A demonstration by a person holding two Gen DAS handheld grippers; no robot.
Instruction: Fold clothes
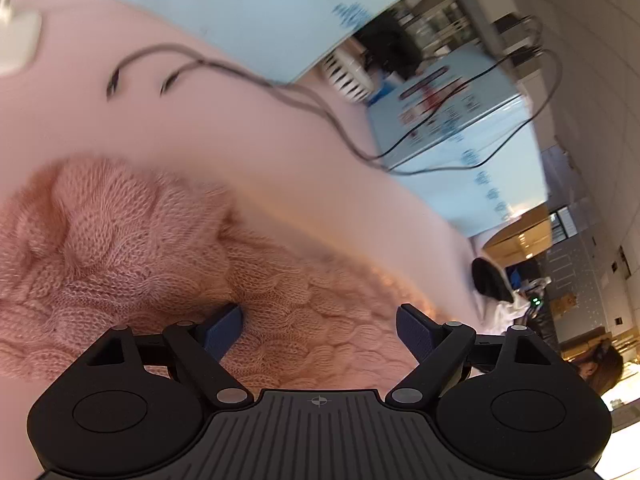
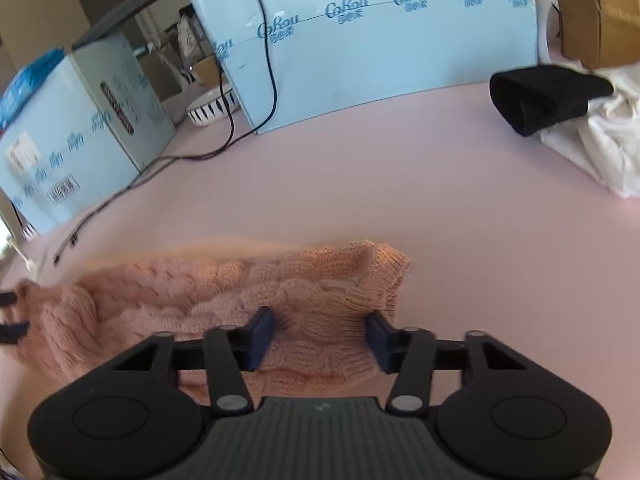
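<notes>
Pink table (image 2: 400, 184), knit sweater (image 2: 240, 292) under both tongs, left tongs (image 1: 320, 326) released, right tongs (image 2: 320, 336) released.

Black hand-held gripper (image 1: 320, 328) linkages, silver rivets, blue finger pads (image 2: 262, 336).

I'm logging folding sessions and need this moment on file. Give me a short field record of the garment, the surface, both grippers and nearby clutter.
garment: pink cable-knit sweater, lying bunched on the table
surface: pink table
left gripper: jaws wide apart over the knit, not clamping
right gripper: jaws apart, the knit lies between them, not pinched
clutter: pale blue boxes, black cables, black cloth on white cloth
</notes>
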